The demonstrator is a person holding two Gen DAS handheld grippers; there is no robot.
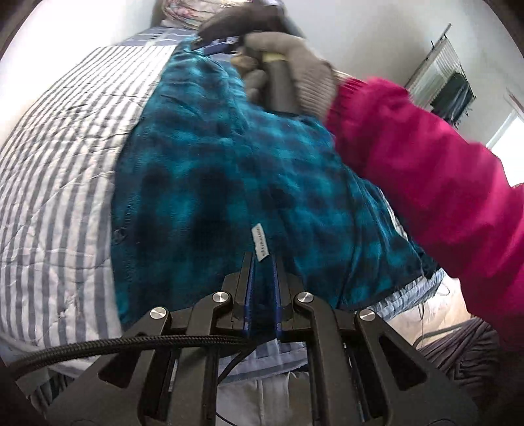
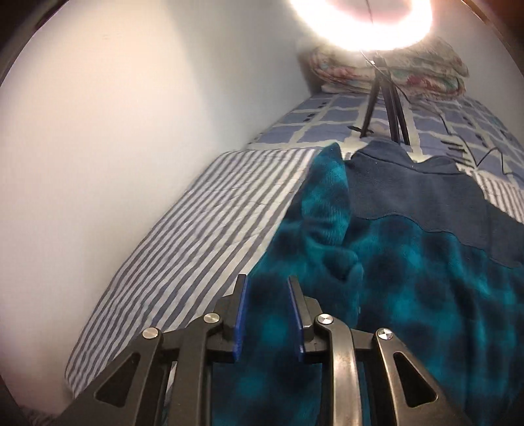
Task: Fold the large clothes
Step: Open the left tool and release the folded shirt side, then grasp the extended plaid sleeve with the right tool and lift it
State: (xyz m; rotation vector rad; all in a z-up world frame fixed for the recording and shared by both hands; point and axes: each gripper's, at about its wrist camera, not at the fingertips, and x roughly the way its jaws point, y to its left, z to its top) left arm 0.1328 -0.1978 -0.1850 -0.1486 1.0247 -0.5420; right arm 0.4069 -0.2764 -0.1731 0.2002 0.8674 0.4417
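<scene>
Teal-and-black plaid fleece garment [image 1: 235, 170] spread across middle of bed, on grey-and-white striped quilt [image 1: 65, 137]. Left wrist view only: left gripper [image 1: 262, 259] at lower centre, blue pads nearly together and pinching a fleece edge just beside a white sewn-in label [image 1: 260, 242]; braided black cable [image 1: 108, 347] trailing off lower left. Same view, upper centre: gloved hand [image 1: 288, 72] in grey knit, magenta sleeve [image 1: 425, 183] running down right side, holding right gripper [image 1: 213, 44] at far end of fleece; blurred, pads there hard to read. Right wrist view only: right gripper [image 2: 267, 285] at lower centre, jaws apart with plaid fleece [image 2: 409, 295] lying between the blue pads; contact with pads not clear, grip cannot be told. Also only here: plain navy lining panel [image 2: 409, 190] with wavy edge at centre right, fleece fold standing up beside it, thin tripod legs [image 2: 389, 108] on blue checked bedsheet [image 2: 330, 121] at upper right, glaring round lamp [image 2: 360, 23] at top, folded floral bedding [image 2: 425, 75] beneath it. Bare white wall [image 2: 114, 131] along left.
</scene>
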